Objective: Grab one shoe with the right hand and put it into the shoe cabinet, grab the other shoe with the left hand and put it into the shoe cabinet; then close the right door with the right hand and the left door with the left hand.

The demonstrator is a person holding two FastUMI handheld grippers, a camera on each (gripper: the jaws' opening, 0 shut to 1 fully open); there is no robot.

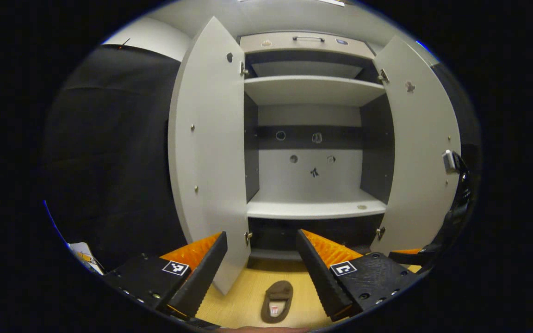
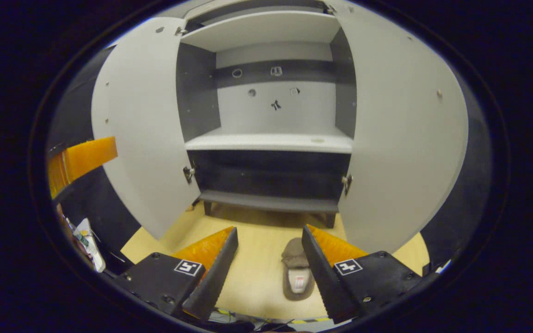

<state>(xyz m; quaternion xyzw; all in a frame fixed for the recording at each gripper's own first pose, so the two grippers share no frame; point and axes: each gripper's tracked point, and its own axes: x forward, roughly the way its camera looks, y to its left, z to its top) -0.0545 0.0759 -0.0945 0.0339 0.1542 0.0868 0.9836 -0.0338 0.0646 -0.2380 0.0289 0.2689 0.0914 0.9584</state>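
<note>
Shoe [image 2: 297, 273] lies on floor before open cabinet [image 2: 266, 138], just beside my right gripper [image 2: 269, 259]; fingers spread, empty. Left gripper [image 1: 262, 259] likewise spread. Risk: shallow pinch, shoe slips.

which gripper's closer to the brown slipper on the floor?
Right, by appearance. The brown slipper lies just beyond the right gripper, beside its right finger. In the left gripper view it sits low between the left gripper's fingers.

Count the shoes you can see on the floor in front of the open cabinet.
1. A single brown shoe lies on the wooden floor before the cabinet, toe toward it. The shelves look bare; a second shoe may lie out of frame.
</note>
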